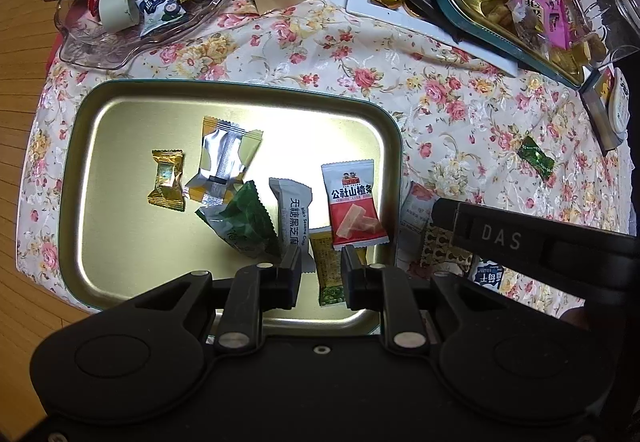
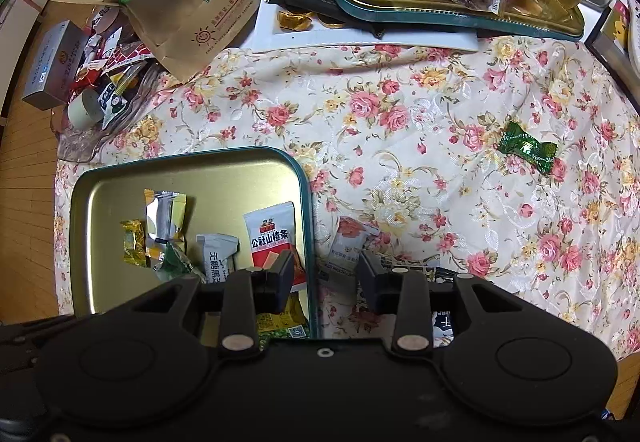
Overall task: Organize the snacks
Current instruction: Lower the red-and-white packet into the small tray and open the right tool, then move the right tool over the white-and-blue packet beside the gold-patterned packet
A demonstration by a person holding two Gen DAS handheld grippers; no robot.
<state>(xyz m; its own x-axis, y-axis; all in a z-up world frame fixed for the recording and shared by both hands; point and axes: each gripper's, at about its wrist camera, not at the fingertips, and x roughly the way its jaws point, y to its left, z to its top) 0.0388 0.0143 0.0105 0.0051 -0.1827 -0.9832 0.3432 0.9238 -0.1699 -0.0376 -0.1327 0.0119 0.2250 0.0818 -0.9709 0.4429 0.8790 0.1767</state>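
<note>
Snacks sit in a gold tin (image 1: 84,178) under the left claw (image 1: 322,266); going left to right ahead of its tips: gold candy (image 1: 167,180), silver-yellow packet (image 1: 226,158), green packet (image 1: 244,220), grey sesame bar (image 1: 293,220), red hawthorn packet (image 1: 352,208). A yellow-green packet (image 1: 326,270) lies directly below the claw, in the gap between the fingers. Left claw: jaws part open, pointing almost straight down; the fingers look clear of the wrapper, so released, nothing grasped. Judgement: the loose spread suggests pieces were dropped in one at a time, not arranged.

Right claw (image 2: 324,274) hangs just right of the tin's rim (image 2: 306,202), left finger (image 2: 280,278) over the tin's corner, right finger (image 2: 372,278) over the cloth (image 2: 400,102). Jaws part open, empty. Just ahead and between its fingers, a pale packet (image 2: 348,242) lies on the cloth outside the tin, with more wrappers half hidden under the claw body. Judgement: that packet is the likely next pick; a straight-down approach suits a flat wrapper.

Far right and well ahead of the right claw, a green candy (image 2: 528,148) sits alone on the cloth, not yet sorted.
</note>
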